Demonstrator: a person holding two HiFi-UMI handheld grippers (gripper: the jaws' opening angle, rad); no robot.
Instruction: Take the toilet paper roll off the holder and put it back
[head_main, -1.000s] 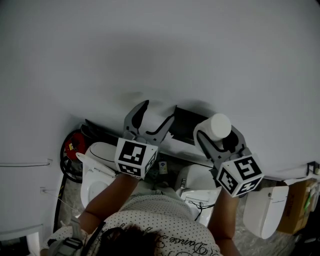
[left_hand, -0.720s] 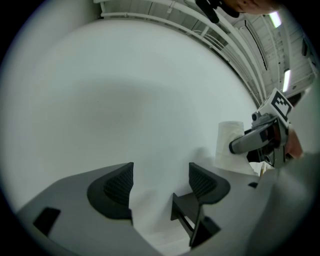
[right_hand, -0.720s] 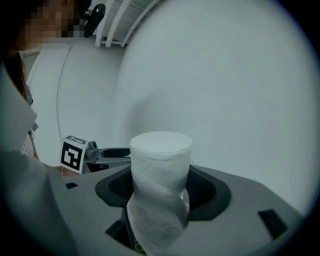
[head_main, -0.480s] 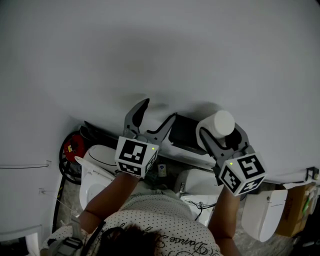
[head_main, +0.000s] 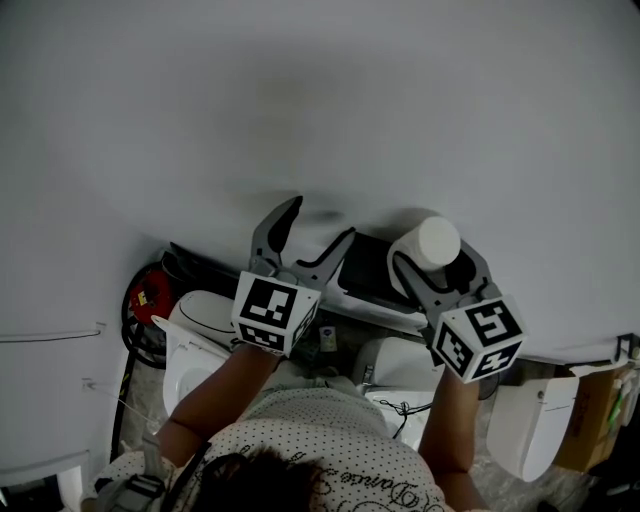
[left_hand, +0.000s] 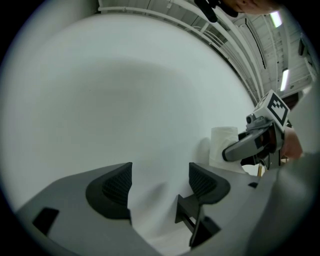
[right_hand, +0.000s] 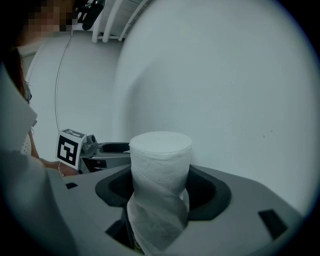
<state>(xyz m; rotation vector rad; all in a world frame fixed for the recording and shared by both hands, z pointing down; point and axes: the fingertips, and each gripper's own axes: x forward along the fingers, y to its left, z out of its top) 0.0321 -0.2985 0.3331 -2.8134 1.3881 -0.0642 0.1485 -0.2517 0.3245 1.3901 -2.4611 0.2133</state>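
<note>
My right gripper (head_main: 432, 252) is shut on a white toilet paper roll (head_main: 438, 240), which stands on end between its jaws (right_hand: 161, 172). A loose sheet is wrapped around the roll's lower part. A black holder (head_main: 373, 262) is fixed to the white wall, just left of the roll and right of my left gripper (head_main: 320, 222). The left gripper is open with nothing between its pads (left_hand: 118, 186). In the left gripper view the roll (left_hand: 222, 144) and the right gripper (left_hand: 250, 145) show at the right, close to the wall.
A white wall (head_main: 320, 110) fills the upper part of the head view. Below stand white toilets (head_main: 195, 335) and a white tank (head_main: 530, 420). A red object (head_main: 145, 290) lies at the left, a cardboard box (head_main: 600, 410) at the right.
Both grippers have edged a little closer to the wall and the holder. The roll stays gripped in the right gripper; the left jaws stay open.
</note>
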